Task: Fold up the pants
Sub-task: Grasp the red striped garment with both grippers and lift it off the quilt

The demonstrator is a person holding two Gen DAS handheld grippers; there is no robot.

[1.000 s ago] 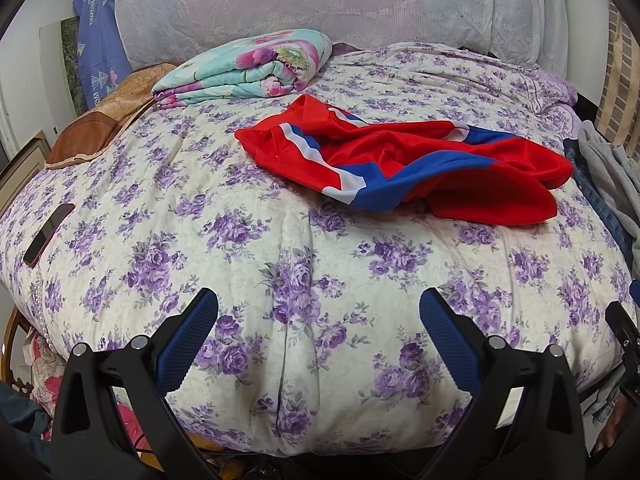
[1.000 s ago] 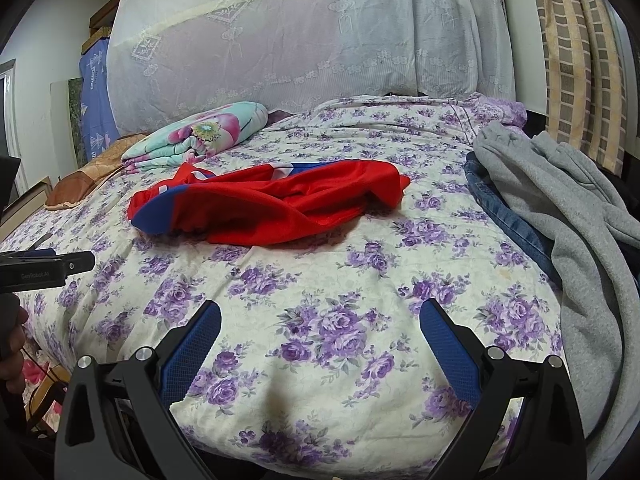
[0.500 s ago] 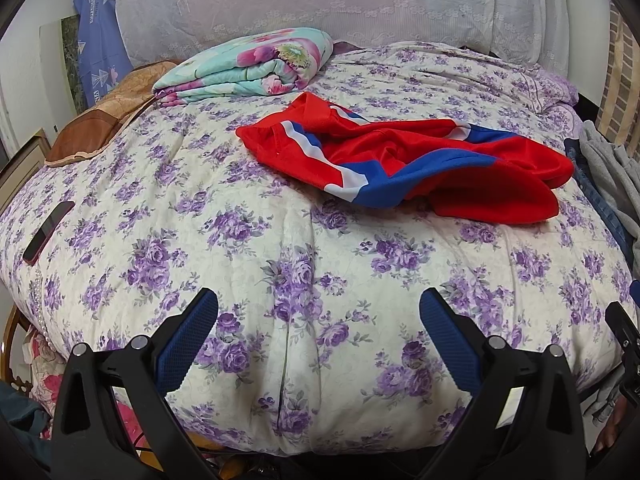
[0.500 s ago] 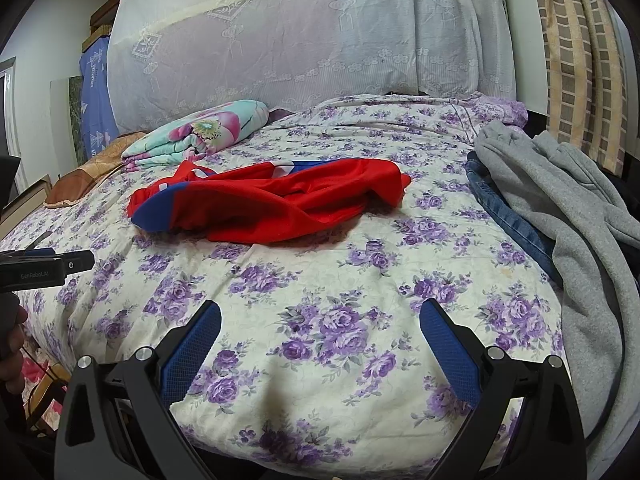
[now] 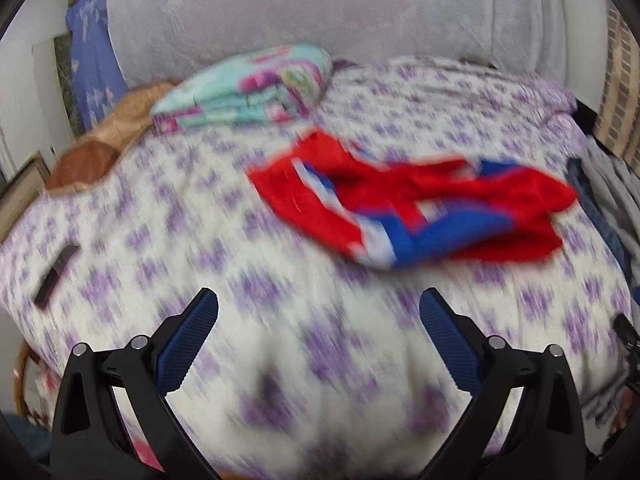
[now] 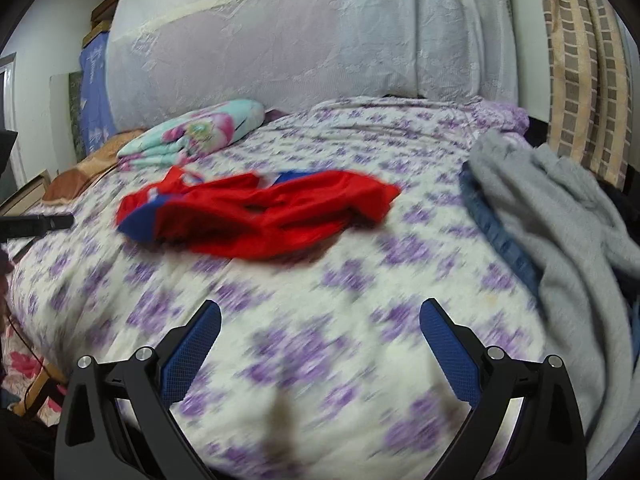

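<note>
Nearest, at the bottom of each wrist view, the left hand-held gripper and the right hand-held gripper both stand wide open with nothing between their blue pads, above the purple-flowered bed. Beyond them, at mid-frame, the red and blue pants lie crumpled on the bed cover, apart from both grippers. A grey garment lies along the right edge of the right view. Farther back, upper left, sits a folded floral blanket. Both views are motion-blurred.
</note>
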